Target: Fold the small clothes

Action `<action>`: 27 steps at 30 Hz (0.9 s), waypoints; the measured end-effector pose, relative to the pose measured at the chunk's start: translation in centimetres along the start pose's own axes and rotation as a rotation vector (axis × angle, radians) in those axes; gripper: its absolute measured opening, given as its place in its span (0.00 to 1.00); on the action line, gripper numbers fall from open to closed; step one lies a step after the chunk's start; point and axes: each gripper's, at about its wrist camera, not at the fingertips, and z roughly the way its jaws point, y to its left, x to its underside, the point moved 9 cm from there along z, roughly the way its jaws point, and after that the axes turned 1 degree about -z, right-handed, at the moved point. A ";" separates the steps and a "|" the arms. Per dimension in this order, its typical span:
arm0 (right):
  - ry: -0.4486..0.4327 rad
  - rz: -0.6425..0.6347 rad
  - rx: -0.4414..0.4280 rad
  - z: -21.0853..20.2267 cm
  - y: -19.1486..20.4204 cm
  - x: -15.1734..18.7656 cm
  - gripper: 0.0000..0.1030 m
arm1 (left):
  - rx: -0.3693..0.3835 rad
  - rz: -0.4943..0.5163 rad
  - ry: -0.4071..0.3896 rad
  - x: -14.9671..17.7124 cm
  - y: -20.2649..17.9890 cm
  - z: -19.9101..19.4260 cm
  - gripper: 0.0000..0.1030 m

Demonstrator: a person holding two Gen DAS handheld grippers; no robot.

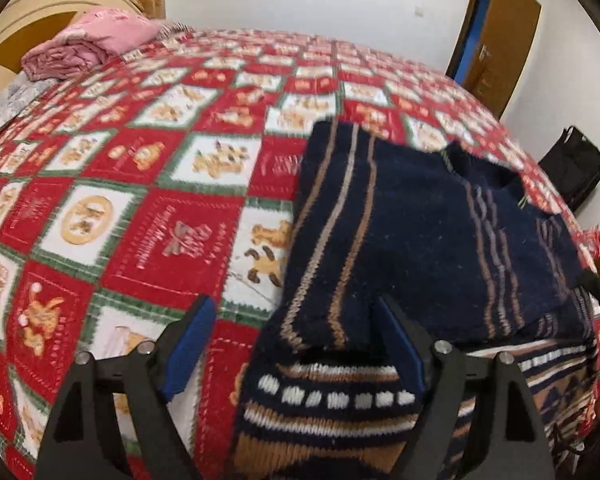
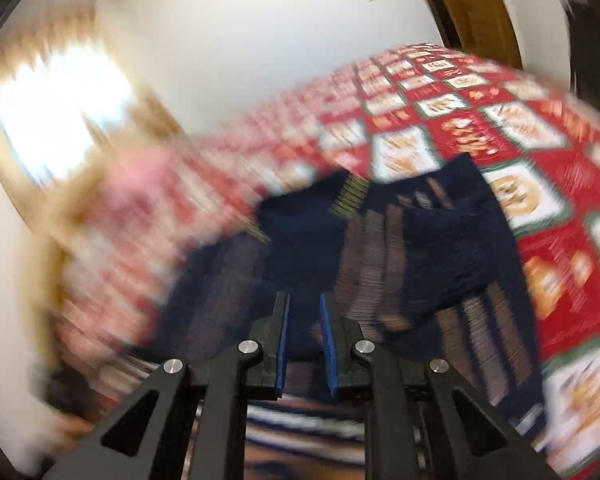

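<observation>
A navy knitted sweater (image 1: 400, 248) with tan and white stripes lies on the bed (image 1: 148, 184), over its red-and-white teddy-bear quilt, toward 4 o'clock in the left wrist view; one part is folded over the body, and the patterned hem band sits at 6 o'clock.

The left gripper (image 1: 292, 344) has its fingers spread wide with nothing pinched; the blue pad of one finger (image 1: 404, 352) rests against the knit near the hem, the other hangs over bare quilt.

The right gripper (image 2: 304, 340) is seen through heavy blur. Its fingers stand a narrow gap apart above the dark knit, and I cannot tell whether any wool is caught between them.

The sweater looks thick, soft and limp, likely to sag and drag on the quilt rather than slide. Pinching through both layers at a hem corner or folded edge seems the best hold.

A folded pink blanket (image 1: 88, 44) sits at 10 o'clock.
</observation>
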 end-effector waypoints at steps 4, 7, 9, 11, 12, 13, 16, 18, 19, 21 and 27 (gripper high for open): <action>0.003 0.306 -0.344 -2.8 6.4 1.7 0.16 | 0.069 -0.035 -0.056 0.2 -0.8 -3.0 0.82; 0.027 0.339 -0.525 -5.4 11.1 3.3 0.16 | 0.113 -0.050 -0.050 0.6 -1.3 -4.6 0.82; 0.094 0.178 -0.515 -7.5 14.5 4.2 0.16 | 0.130 -0.057 -0.062 0.4 -1.3 -5.5 0.82; 0.102 0.022 -0.433 -9.8 16.2 4.5 0.16 | 0.141 -0.048 -0.089 0.4 -1.2 -7.2 0.82; 0.088 -0.079 -0.333 -11.3 16.7 4.5 0.16 | 0.142 -0.041 -0.098 0.3 -1.1 -7.8 0.82; 0.076 -0.147 -0.259 -12.5 16.8 4.4 0.16 | 0.146 -0.030 -0.112 0.3 -0.9 -8.7 0.82; 0.085 -0.287 0.004 -16.7 15.5 4.9 0.16 | 0.146 0.012 -0.139 0.9 -0.2 -11.1 0.82; 0.092 -0.282 0.203 -19.9 12.9 4.9 0.16 | 0.135 0.031 -0.152 1.6 0.5 -12.4 0.83; 0.089 -0.276 0.287 -21.4 11.7 4.7 0.16 | 0.130 0.035 -0.159 2.0 0.9 -13.0 0.83; 0.082 -0.283 0.563 -26.2 8.8 4.1 0.16 | 0.131 0.049 -0.159 3.2 1.6 -13.7 0.85; 0.169 -0.296 0.712 -33.9 6.2 6.3 0.16 | 0.116 0.106 -0.132 6.2 3.0 -14.7 0.86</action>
